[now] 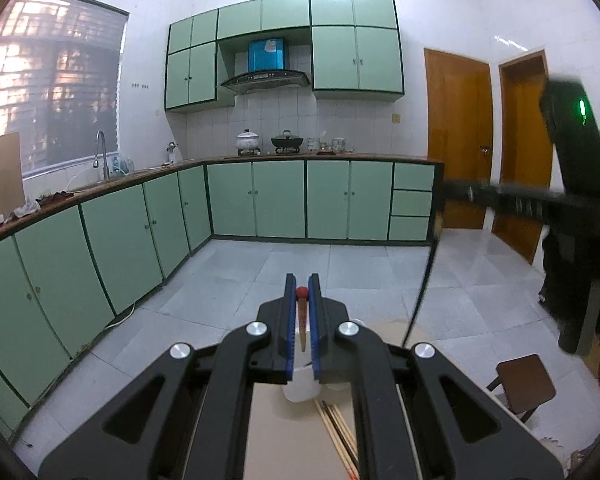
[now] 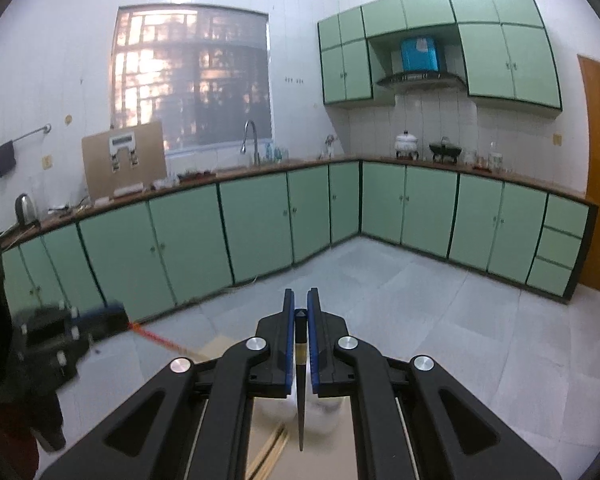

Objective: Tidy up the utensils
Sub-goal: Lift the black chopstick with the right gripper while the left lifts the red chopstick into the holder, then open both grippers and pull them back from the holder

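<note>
My left gripper (image 1: 302, 280) is shut on a wooden chopstick with a red tip (image 1: 302, 293), which stands upright between the blue pads. Under it are a white cup (image 1: 300, 390) and several loose chopsticks (image 1: 340, 434) on a tan tabletop (image 1: 280, 440). My right gripper (image 2: 301, 296) is shut on a black chopstick (image 2: 301, 404) that hangs point down over the blurred white cup (image 2: 326, 416). The right wrist view catches the left gripper (image 2: 118, 315) blurred at the left, with the red chopstick (image 2: 160, 340). In the left wrist view the right gripper (image 1: 448, 195) is blurred at the right.
Both grippers are high above the table, facing a kitchen with green cabinets (image 1: 280, 200), a long counter (image 2: 260, 170) and a grey tiled floor (image 2: 460, 320). A brown stool (image 1: 524, 384) stands beside the table. Wooden doors (image 1: 460, 140) are at the right.
</note>
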{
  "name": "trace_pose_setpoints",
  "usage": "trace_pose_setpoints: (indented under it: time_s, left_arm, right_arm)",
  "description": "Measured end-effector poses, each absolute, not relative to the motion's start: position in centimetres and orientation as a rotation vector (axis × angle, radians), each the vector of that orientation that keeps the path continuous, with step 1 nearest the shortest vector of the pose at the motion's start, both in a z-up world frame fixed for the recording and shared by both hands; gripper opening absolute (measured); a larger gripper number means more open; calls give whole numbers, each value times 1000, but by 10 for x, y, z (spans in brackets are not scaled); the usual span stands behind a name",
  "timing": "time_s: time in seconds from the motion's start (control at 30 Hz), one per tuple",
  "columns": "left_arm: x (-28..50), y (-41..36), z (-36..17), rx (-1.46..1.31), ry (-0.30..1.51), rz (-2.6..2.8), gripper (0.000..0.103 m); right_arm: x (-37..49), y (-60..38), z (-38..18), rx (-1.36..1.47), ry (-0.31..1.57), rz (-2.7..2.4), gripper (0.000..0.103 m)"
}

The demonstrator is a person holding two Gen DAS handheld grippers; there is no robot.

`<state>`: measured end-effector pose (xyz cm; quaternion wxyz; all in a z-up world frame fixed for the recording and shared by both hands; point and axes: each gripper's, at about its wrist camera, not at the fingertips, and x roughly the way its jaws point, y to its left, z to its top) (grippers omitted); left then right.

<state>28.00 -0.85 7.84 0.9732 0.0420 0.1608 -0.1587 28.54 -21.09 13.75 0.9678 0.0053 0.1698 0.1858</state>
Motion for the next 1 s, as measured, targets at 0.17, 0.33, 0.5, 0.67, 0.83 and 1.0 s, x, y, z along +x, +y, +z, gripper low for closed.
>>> trace_pose_setpoints:
  time_s: [0.17, 0.33, 0.5, 0.67, 0.83, 1.0]
  left_arm:
    - [312, -12, 68, 90, 347, -319, 5]
    - [343, -22, 49, 99, 357, -308, 5]
    - [363, -28, 27, 91, 382, -314, 5]
    - [375, -31, 11, 91, 419, -309, 6]
    - [366, -24, 9, 74, 418, -304, 40]
    - [342, -15, 10, 70, 409, -293, 52]
  right_arm:
    - [324, -211, 144, 32, 310, 339, 6]
    - [360, -204, 111, 22, 349, 290, 6]
    - [373, -205, 70, 35, 402, 282, 6]
    - [375, -203, 40, 16, 467, 282, 6]
    - [365, -217, 28, 56, 491, 267, 20]
    - [336, -236, 26, 76, 487, 218, 48]
